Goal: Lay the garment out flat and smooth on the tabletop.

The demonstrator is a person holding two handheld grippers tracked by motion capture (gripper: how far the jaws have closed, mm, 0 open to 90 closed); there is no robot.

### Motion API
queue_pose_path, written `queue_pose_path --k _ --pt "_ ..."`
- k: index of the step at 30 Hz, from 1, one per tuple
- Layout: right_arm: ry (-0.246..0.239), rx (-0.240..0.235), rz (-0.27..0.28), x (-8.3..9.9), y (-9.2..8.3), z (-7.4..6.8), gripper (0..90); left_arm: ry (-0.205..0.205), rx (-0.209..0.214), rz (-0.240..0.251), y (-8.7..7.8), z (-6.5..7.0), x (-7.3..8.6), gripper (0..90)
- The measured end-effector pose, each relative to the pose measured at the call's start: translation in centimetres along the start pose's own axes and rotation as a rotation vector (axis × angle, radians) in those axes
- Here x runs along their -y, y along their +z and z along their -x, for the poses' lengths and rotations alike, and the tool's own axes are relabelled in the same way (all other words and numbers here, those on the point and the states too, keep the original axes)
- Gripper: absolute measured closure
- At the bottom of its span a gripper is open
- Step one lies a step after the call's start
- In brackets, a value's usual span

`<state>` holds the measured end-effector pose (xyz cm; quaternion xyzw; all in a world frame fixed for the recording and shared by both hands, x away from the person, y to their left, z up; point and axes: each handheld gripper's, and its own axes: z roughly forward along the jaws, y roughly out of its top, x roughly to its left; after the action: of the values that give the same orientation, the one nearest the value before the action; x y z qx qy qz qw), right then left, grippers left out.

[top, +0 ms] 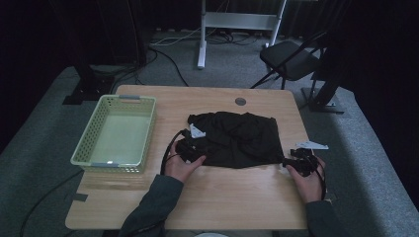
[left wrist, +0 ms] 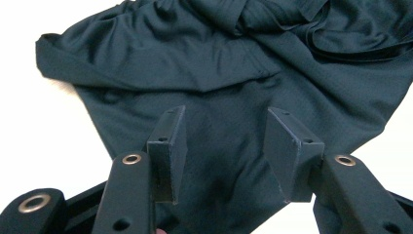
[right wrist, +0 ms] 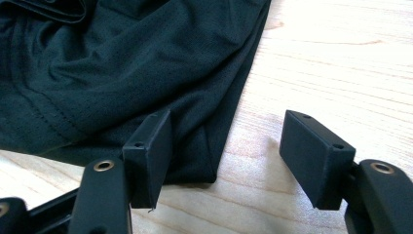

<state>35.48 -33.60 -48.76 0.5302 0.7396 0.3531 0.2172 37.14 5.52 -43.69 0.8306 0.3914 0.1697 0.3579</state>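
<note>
Wooden table (top: 227, 197), garment (top: 237, 138) crumpled, indistinct

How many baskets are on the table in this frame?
1. The pale green basket stands on the left side of the table, apart from the dark garment and to the left of the left gripper.

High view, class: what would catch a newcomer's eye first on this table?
A dark cloth lies crumpled mid-table, with a hand-held gripper at each near corner: left, right. At the table's left stands a pale green basket.
</note>
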Motion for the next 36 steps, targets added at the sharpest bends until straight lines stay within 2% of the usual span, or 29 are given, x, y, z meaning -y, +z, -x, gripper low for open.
queue_pose_path --k 10,14,24,30,33,36 --pt "0.000 -0.001 0.000 0.0 0.0 0.0 35.7 -0.012 0.003 -0.002 1.1 0.1 -0.8 52.1" --pt "0.001 -0.002 0.000 0.0 0.0 0.0 35.7 -0.003 0.008 -0.001 1.5 0.4 -1.2 50.9" --pt "0.002 -0.004 -0.001 0.0 0.0 0.0 35.4 -0.003 0.035 -0.008 2.7 1.0 -2.1 49.0" --pt "0.003 -0.006 0.000 0.0 0.0 0.0 35.2 0.010 0.042 -0.020 3.5 1.3 -2.4 48.8" --pt "0.004 -0.009 0.000 0.0 0.0 0.1 35.1 0.032 0.043 -0.028 3.7 1.4 -2.5 48.4" --pt "0.005 -0.010 0.000 0.0 0.0 0.1 35.0 0.030 0.046 -0.025 3.8 1.4 -2.7 48.3"
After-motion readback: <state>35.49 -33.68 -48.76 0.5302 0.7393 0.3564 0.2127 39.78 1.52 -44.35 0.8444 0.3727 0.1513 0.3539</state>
